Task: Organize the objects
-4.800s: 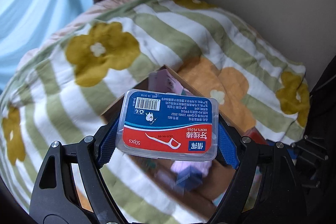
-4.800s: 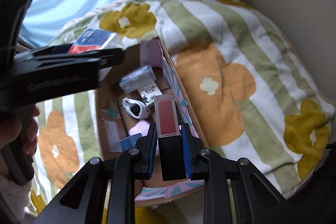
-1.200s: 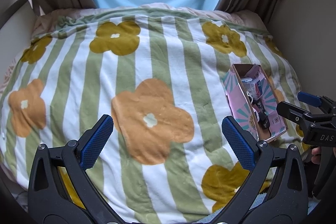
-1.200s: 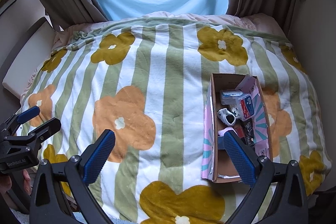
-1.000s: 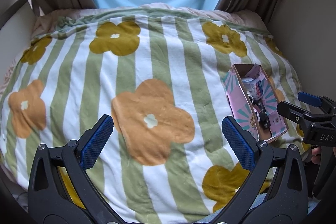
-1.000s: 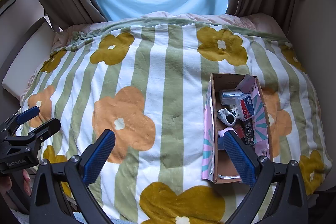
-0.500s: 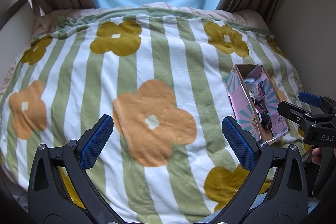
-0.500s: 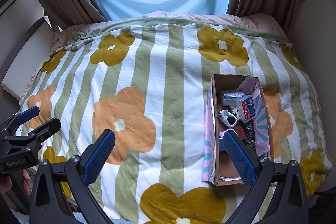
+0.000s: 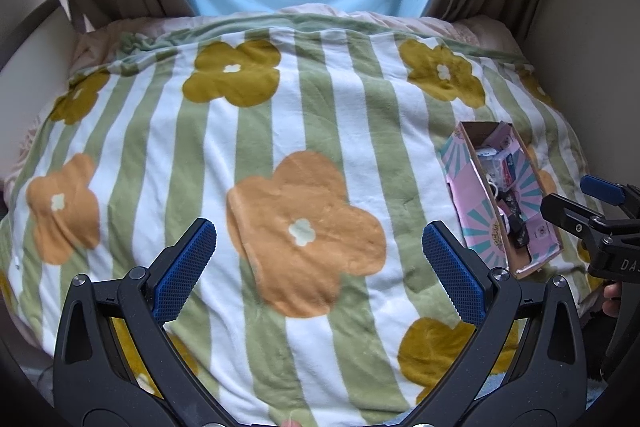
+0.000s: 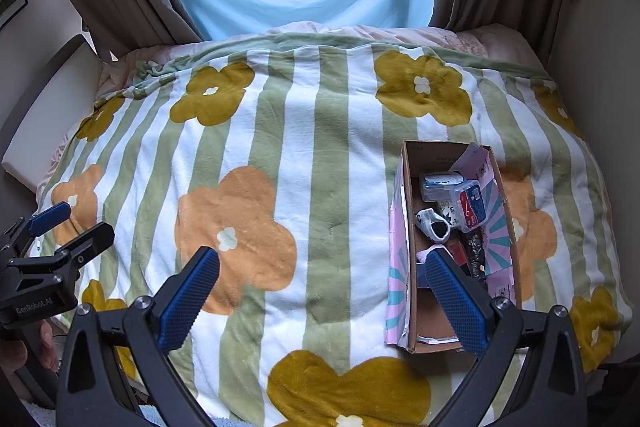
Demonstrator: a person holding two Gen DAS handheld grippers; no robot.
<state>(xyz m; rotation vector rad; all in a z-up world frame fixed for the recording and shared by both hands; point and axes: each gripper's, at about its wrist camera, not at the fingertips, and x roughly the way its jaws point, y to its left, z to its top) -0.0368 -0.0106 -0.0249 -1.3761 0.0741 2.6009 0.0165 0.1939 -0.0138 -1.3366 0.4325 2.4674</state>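
From your left wrist camera, your left gripper (image 9: 318, 245) hangs over the flowered blanket (image 9: 256, 155) with its blue pads spread wide and nothing between them. The cardboard box (image 9: 472, 203) lies on the blanket ahead and well to the right of that gripper, with small items packed inside, too small to tell apart here. Your right gripper (image 9: 588, 203) pokes in at the right edge, just beside the box's near end, its fingers apart. From your right wrist camera, your right gripper (image 10: 320, 277) is likewise wide apart and empty above the blanket (image 10: 304, 163). The box (image 10: 402, 227) sits just behind its right pad, open on top, holding a clear plastic case (image 10: 466, 201), a white-and-black item (image 10: 434, 225) and other small things. Your left gripper (image 10: 72, 227) shows at the far left edge, well apart from the box.
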